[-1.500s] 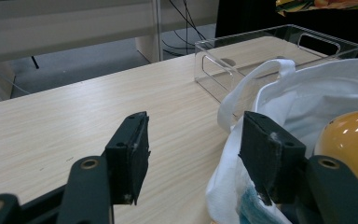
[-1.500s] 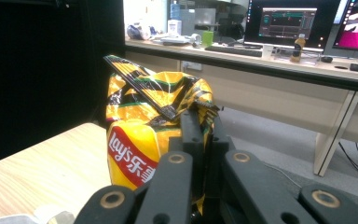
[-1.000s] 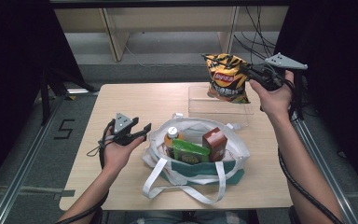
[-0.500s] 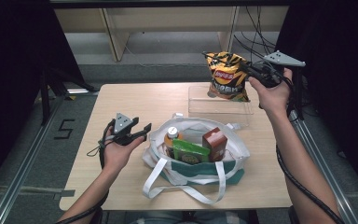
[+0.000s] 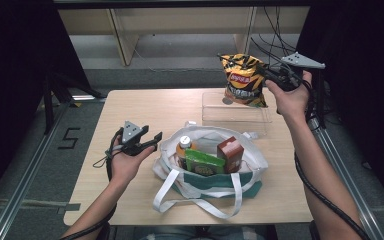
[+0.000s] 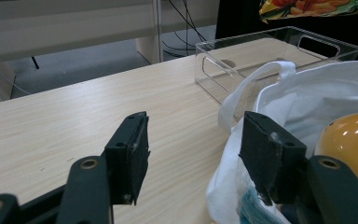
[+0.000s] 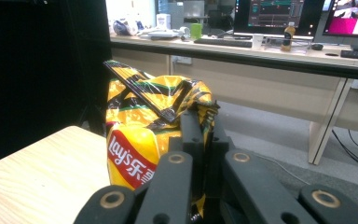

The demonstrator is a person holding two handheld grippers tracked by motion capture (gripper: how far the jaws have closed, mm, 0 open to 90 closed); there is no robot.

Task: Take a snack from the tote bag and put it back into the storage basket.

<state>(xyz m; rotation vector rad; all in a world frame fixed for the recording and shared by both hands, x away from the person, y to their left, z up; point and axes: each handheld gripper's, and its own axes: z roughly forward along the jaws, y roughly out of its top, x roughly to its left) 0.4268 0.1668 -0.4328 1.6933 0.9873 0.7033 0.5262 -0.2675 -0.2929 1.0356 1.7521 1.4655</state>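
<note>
High view: a crinkled yellow-and-black foil chip bag (image 5: 244, 80) with a red logo hangs in the air above the far right part of the table, over a clear, shallow plastic bin (image 5: 236, 117) with cut-out handles. The right gripper (image 5: 269, 76) holds it from the side, its black jaws pinched together on the bag's upper edge; in the right gripper view the two jaws meet on the crumpled top seam of the bag (image 7: 154, 135). Nearer the person, a white cloth tote bag (image 5: 247, 172) with long white straps and a green base sits open on the light wooden table (image 5: 145, 105), just in front of the bin. Inside it stand an orange-capped bottle (image 5: 183, 145), a flat green packet (image 5: 203, 163) and a dark red carton (image 5: 229, 154). To the tote's left, the left gripper (image 5: 151, 144) rests in an upturned hand just beside the tote's rim, its jaws spread apart with nothing between them; the left gripper view shows its pads (image 6: 135, 156) open over bare wood, one beside the white cloth.
</note>
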